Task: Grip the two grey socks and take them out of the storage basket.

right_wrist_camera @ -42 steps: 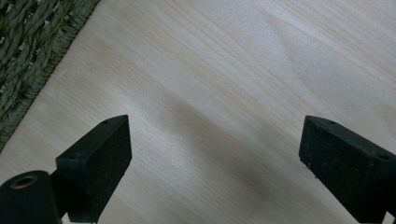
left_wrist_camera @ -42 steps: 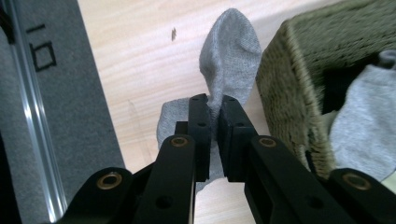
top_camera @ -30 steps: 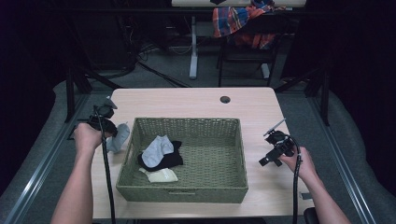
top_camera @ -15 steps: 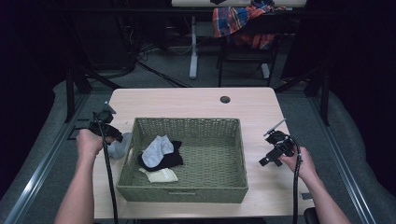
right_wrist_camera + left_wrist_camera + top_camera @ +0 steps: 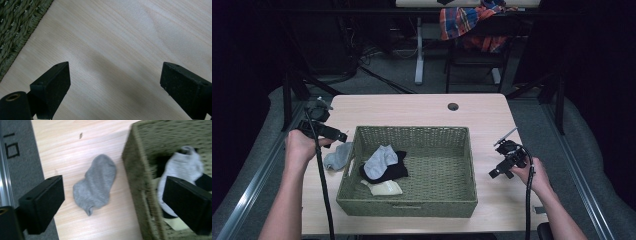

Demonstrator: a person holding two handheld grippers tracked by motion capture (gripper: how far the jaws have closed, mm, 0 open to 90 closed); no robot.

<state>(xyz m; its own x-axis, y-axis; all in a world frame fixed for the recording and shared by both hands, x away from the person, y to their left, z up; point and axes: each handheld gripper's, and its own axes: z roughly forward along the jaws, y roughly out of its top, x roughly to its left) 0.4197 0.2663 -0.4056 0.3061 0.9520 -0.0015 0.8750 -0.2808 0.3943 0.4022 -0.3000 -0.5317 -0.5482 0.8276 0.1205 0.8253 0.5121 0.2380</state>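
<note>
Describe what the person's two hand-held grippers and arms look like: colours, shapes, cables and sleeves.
Both the left gripper and the right gripper are black, compact tools. Each has two blocky, rectangular black fingers with small holes in their top faces. A black cable trails back from each along the forearm. No sleeves show on the forearms.

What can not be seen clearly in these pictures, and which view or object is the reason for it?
- Black sock: high view, mostly covered by the light grey sock.
- Cream item: high view, partly under the black sock, too small to identify.
- Basket: left gripper view, blurred and cut off by the edge.
- Grey sock on the table: high view, partly behind the left gripper's cable.
</note>
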